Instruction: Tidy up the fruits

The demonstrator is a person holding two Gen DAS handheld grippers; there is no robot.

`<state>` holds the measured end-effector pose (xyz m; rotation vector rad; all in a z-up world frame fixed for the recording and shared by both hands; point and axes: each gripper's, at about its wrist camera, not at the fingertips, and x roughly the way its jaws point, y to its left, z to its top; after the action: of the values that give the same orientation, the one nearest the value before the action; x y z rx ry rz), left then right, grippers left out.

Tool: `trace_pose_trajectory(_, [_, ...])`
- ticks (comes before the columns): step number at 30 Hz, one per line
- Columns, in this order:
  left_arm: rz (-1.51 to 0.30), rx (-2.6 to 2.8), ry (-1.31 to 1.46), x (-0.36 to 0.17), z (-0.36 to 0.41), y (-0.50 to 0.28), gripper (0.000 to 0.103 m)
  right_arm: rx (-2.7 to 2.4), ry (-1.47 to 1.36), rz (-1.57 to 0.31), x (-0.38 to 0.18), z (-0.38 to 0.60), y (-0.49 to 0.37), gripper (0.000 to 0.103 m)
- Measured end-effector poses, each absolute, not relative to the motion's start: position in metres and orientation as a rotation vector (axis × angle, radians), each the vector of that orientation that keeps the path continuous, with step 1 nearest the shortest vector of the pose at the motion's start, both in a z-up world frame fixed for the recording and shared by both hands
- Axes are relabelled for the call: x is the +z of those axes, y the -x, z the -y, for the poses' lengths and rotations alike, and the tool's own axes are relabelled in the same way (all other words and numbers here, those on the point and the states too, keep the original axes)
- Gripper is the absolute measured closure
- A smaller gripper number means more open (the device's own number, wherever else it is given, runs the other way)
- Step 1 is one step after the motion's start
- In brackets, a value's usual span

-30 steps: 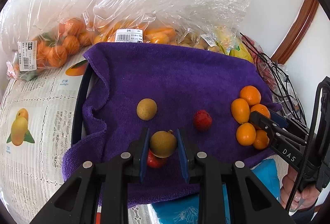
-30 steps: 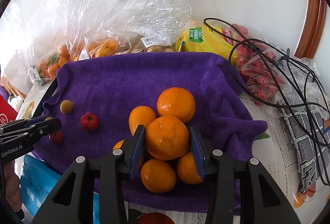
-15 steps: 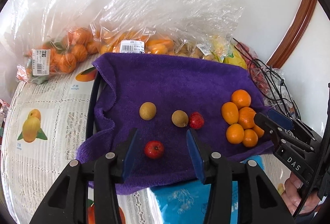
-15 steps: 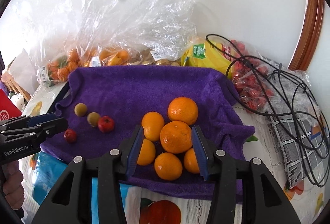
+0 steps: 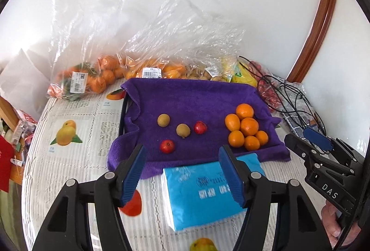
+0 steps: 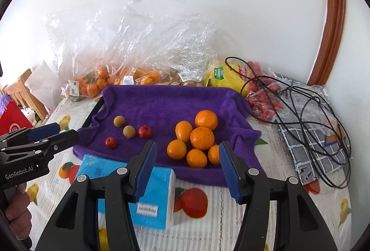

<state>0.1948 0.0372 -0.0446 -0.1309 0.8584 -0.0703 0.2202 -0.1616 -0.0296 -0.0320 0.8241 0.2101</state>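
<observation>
A purple towel [image 5: 185, 100] [image 6: 161, 103] covers a tray on the table. On its right lies a cluster of several oranges [image 5: 247, 127] [image 6: 201, 137]. Toward the left lie two brown round fruits [image 5: 163, 120] [image 5: 183, 130] [image 6: 119, 121] and two small red fruits [image 5: 200, 127] [image 5: 167, 146] [image 6: 110, 142]. My left gripper [image 5: 182, 155] hangs above the towel's near edge, jaws opening, nothing between them. My right gripper [image 6: 187, 152] hovers in front of the oranges, jaws opening and empty; it also shows at the right of the left wrist view [image 5: 300, 140].
Clear plastic bags of oranges [image 5: 92, 77] and other fruit [image 6: 143, 76] line the wall behind the towel. A blue tissue pack [image 5: 205, 188] [image 6: 148, 190] lies just before the towel. Black cables [image 6: 296, 103] and a red-fruit bag [image 6: 261, 103] sit at the right.
Both grippers let go of their fruit, opened, and pulled up and back. The brown fruit now lies beside the red one; the orange rests on its cluster.
</observation>
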Motion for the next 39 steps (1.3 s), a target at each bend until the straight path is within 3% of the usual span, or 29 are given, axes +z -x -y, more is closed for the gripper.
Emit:
trace_pose_trajectory(13, [-0.769,-0.069,0.13,-0.005,-0.025,-0.099,0.022,0.177,0.005,-0.805,0.013,0.18,-0.132,0.043])
trace_pose_trajectory(18, [-0.767,-0.07,0.105,-0.006,-0.016,-0.071,0.018,0.157,0.021,-0.768,0.017,0.183,-0.1,0.017])
trace_pose_trajectory(23, [-0.752,-0.057,0.102,0.001,-0.016,-0.056,0.015,0.146,0.013,-0.74,0.026,0.187,-0.085,0.01])
trace_pose_trajectory(39, [-0.722,-0.05,0.079,0.011,-0.014,-0.044,0.013,0.117,-0.012,-0.735,0.034,0.195,-0.074,0.006])
